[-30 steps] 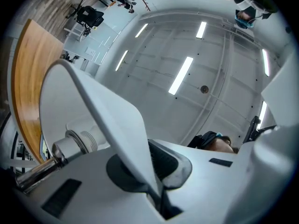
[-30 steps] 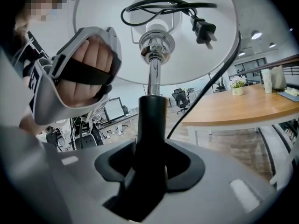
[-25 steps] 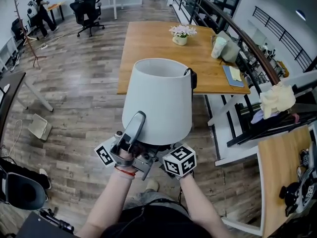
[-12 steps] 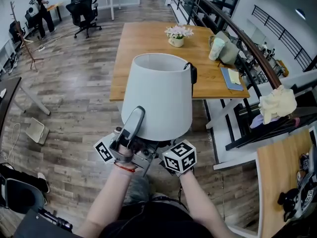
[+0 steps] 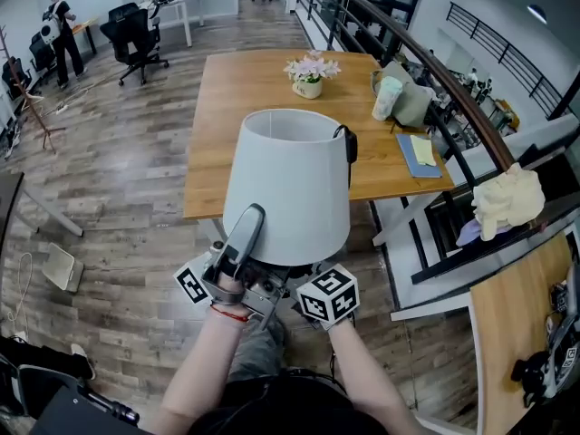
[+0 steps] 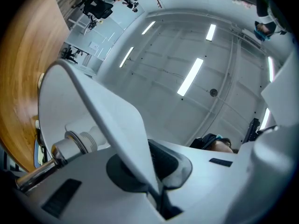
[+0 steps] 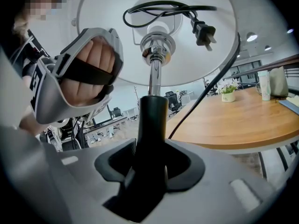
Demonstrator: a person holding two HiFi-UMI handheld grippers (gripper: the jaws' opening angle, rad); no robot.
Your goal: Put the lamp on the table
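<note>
**A:** Where is the one white-shaded lamp with the chrome stem [image 5: 288,184]?

**B:** Held upright in the air. In the head view its shade overlaps the near edge of the rectangular wooden table [image 5: 245,98].

**A:** And the grips?

**B:** The left gripper [image 6: 154,171] pinches the shade's lower rim. The right gripper [image 7: 148,171] is clenched round the black lower stem. One black plug [image 7: 204,31] hangs inside the shade.

**A:** Is there open room on the table?

**B:** The left edge and near-left corner are bare. One white pot of flowers [image 5: 307,72] stands by the far edge. One pale cup [image 5: 387,98] and one grey bag [image 5: 413,103] are at the far-right corner. One blue notebook [image 5: 419,155] lies along the right edge.
</note>
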